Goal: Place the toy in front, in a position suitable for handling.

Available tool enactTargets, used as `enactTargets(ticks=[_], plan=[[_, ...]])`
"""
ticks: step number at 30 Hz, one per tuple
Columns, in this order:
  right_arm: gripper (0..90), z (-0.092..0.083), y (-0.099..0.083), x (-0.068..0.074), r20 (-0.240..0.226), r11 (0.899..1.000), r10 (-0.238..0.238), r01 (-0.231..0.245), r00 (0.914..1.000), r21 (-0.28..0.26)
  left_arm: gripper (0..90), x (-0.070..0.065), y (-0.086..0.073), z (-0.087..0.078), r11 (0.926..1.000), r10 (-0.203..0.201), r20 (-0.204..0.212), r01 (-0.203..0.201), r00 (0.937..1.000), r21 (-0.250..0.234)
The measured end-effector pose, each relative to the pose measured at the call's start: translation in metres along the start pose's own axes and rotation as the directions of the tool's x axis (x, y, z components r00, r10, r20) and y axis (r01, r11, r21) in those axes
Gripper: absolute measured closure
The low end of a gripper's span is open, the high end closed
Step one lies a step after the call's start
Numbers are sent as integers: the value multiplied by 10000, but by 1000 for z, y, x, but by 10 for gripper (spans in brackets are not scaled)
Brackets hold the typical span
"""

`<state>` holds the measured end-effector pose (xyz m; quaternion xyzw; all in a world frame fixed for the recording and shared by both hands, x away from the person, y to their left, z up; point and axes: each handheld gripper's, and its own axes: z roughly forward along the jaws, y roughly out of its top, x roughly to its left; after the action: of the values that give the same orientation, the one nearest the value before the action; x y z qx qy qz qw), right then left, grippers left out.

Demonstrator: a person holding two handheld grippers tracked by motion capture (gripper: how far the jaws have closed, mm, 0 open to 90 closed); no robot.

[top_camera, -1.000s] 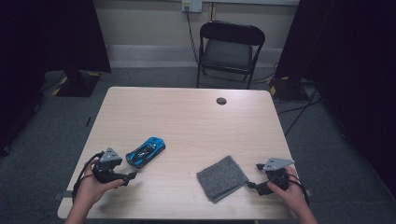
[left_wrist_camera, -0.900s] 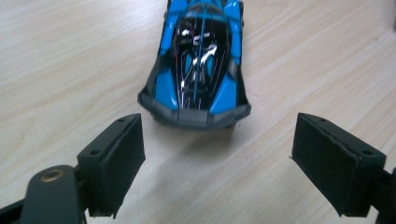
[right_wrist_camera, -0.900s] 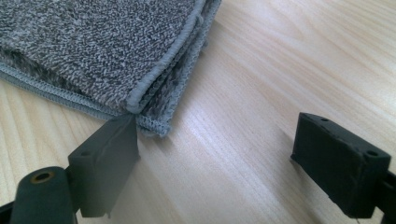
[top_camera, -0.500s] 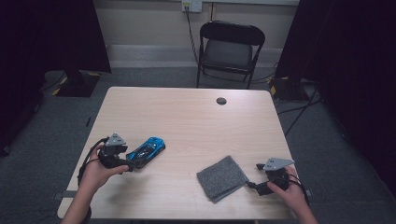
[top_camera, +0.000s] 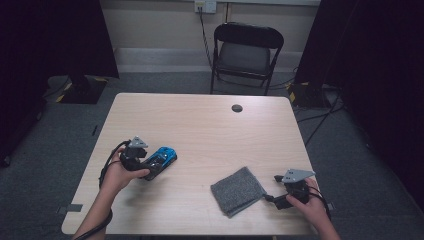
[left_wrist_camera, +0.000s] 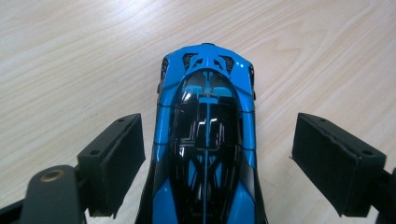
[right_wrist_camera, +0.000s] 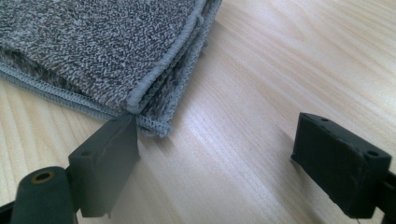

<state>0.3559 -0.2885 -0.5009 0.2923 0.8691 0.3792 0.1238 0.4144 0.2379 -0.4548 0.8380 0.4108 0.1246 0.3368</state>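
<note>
Since the earlier high view, the left hand-held gripper (top_camera: 150, 166) has travelled from the lower left edge of the bench (top_camera: 200, 125) up and right to the blue toy car (top_camera: 161, 159), while the right hand-held gripper (top_camera: 272, 199) has kept its place at the lower right.

In the left gripper view the car (left_wrist_camera: 205, 140) now sits between the two black jaws, nose pointing away toward the top of the frame. Both pads (left_wrist_camera: 116, 163) stand clear of the bodywork, with bare wood showing on the right side, so this gripper is open around the car and has not yet gripped it. The car rests on its wheels at the left of the bench, slightly below centre in the high view.

The right gripper view shows its jaws wide apart and empty, the left pad (right_wrist_camera: 109, 158) just at the corner of the folded grey cloth (right_wrist_camera: 107, 51); whether it touches I cannot tell.

As I judge it, the approach to the car is done; closing, lifting and whatever follows with the cloth (top_camera: 237, 190) remain.

Count: one car, one cloth, two grippers, one bench, one folding chair (top_camera: 245, 55) behind it, one dark round grommet (top_camera: 237, 108) near the bench's far edge.
</note>
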Motion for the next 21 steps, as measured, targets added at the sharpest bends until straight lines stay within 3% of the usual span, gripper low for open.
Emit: enactTargets(ticks=[2, 7, 9, 21], plan=[[130, 0, 0, 0, -1, 10000, -2, 2, 10000, -3, 169, 1, 0, 4, 9998, -186, 197, 185, 9996, 51], [130, 0, 0, 0, -2, 10000, 1, -1, 10000, -2, 170, 4, 1, 11, 9994, -293, 120, 291, 9995, 171], [130, 0, 0, 0, -9, 10000, -6, 6, 10000, -6, 171, 7, 2, 14, 9992, -363, 325, 357, 9988, 171], [130, 0, 0, 0, -13, 10000, -25, 25, 10000, -1, 169, 7, -1, 28, 9984, -393, 155, 387, 9991, 408]])
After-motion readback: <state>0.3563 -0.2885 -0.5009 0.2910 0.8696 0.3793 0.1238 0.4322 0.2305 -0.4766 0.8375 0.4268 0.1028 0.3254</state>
